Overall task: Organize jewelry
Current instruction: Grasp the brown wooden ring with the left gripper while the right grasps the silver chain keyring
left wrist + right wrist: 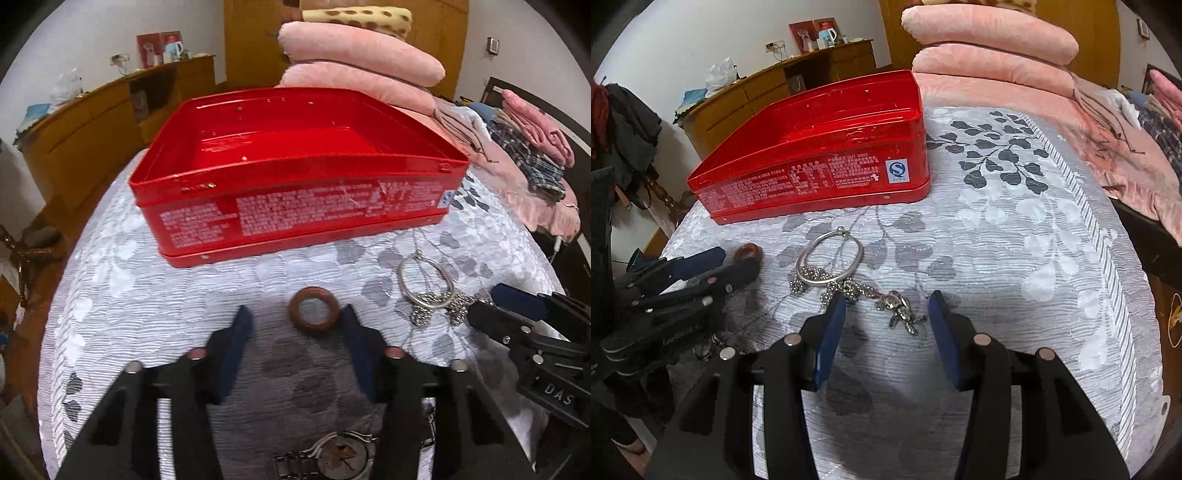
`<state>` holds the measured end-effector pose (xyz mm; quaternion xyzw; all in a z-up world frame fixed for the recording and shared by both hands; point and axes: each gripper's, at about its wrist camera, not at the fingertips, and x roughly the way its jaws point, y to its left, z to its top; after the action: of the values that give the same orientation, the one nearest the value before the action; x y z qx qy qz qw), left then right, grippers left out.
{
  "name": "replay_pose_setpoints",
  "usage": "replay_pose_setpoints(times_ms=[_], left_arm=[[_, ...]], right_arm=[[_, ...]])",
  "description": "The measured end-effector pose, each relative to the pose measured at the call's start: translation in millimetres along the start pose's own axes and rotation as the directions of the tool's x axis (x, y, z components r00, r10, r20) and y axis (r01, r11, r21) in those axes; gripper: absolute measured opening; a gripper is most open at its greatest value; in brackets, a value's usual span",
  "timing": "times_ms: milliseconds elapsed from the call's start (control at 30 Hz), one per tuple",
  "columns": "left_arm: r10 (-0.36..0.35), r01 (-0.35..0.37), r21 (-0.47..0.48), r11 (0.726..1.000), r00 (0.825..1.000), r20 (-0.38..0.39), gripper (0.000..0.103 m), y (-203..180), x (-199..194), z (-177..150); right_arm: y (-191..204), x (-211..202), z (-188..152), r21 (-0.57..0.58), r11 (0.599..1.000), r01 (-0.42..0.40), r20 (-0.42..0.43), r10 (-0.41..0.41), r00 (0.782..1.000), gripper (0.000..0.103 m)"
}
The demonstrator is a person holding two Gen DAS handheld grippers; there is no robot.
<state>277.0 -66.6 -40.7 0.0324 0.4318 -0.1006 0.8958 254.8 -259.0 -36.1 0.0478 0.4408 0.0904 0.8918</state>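
Observation:
A brown ring (314, 312) lies on the grey leaf-patterned bedspread (147, 295) between the fingertips of my left gripper (295, 318), close to the right pad; the jaws stand apart and do not press it. A silver bangle (831, 258) with beaded chains lies right of it. My right gripper (887, 309) is open over a small silver pendant (900, 311) at the end of those chains. An open red tin (295, 206) stands behind the jewelry, nothing visible inside. In the right wrist view the left gripper (733, 263) sits at the left by the brown ring (748, 253).
A metal wristwatch (340, 458) lies under my left gripper, near the camera. Folded pink blankets (362, 62) are stacked behind the tin. A wooden cabinet (92, 122) stands past the bed's left edge. More clothes (532, 147) lie at the right.

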Motion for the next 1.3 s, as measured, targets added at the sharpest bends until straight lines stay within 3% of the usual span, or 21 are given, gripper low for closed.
replay_pose_setpoints(times_ms=[33, 67, 367, 767, 833, 933, 1300], left_arm=[[0.008, -0.008, -0.01, 1.0, 1.0, 0.004, 0.03, 3.6, -1.6, 0.2], [0.011, -0.011, -0.02, 1.0, 1.0, 0.007, 0.029, 6.4, -2.5, 0.2], [0.02, -0.017, -0.051, 0.999, 0.999, 0.045, 0.029, 17.6, -14.6, -4.1], [-0.004, 0.006, -0.079, 0.997, 1.0, 0.022, 0.029, 23.6, -9.6, -3.5], [-0.007, 0.008, -0.08, 0.997, 1.0, 0.022, 0.029, 23.7, -9.4, -3.5], [-0.01, 0.012, -0.084, 0.996, 1.0, 0.02, 0.029, 24.2, -8.7, -3.4], [-0.009, 0.013, -0.102, 0.995, 0.999, 0.042, 0.029, 30.5, -17.8, -6.3]], right_arm=[[0.0, 0.1, 0.1, 0.0, 1.0, 0.0, 0.0, 0.0, 1.0, 0.047], [0.0, 0.0, 0.2, -0.001, 1.0, 0.0, 0.0, 0.0, 1.0, 0.047], [14.3, 1.0, -1.2, -0.073, 0.997, -0.029, -0.009, 0.028, 1.0, 0.053], [27.0, 13.3, 5.5, -0.114, 0.993, -0.031, -0.031, 0.028, 0.999, 0.062], [28.9, 14.3, 6.6, -0.124, 0.992, -0.007, -0.027, 0.003, 1.0, 0.052], [27.3, 13.6, 6.7, -0.123, 0.992, 0.012, -0.021, -0.014, 1.0, 0.019], [28.0, -4.9, 2.4, -0.121, 0.992, -0.036, 0.031, 0.04, 0.999, 0.013]])
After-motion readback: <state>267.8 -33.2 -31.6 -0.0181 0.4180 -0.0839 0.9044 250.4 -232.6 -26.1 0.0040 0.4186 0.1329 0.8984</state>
